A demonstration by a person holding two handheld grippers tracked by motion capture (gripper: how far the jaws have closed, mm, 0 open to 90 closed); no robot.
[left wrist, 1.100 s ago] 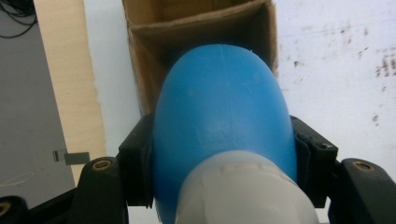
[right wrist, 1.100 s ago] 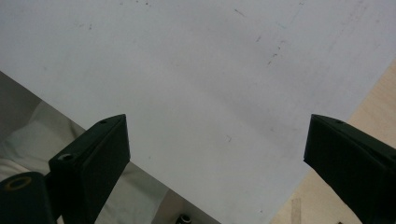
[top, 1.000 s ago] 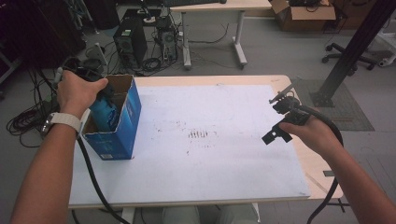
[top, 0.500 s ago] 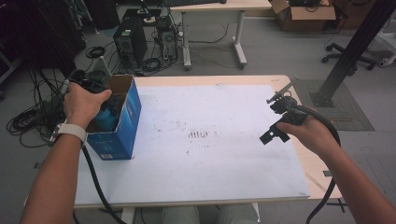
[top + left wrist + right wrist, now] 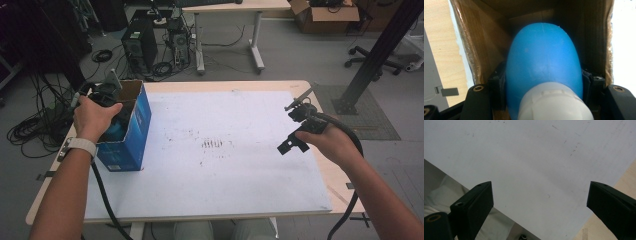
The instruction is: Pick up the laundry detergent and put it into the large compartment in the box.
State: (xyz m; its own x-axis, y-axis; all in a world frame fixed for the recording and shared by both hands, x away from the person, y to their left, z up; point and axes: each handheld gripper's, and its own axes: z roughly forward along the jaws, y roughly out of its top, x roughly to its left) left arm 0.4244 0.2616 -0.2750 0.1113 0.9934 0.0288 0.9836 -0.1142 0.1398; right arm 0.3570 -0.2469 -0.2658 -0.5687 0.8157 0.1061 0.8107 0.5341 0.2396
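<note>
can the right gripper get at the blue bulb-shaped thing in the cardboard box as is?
Probably not: the blue bulb-shaped object sits inside the blue cardboard box, clamped by the left gripper. The right gripper hangs open across the table.

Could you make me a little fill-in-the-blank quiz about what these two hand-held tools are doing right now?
1. The left gripper reaches into a cardboard box whose outside is coloured ____.
2. Between its jaws sits a blue bottle with a ____ cap.
3. The right gripper has its jaws ____, with nothing between them.
4. It hangs above the ____ sheet that covers the table.

Missing words: blue; white; open; white
</note>
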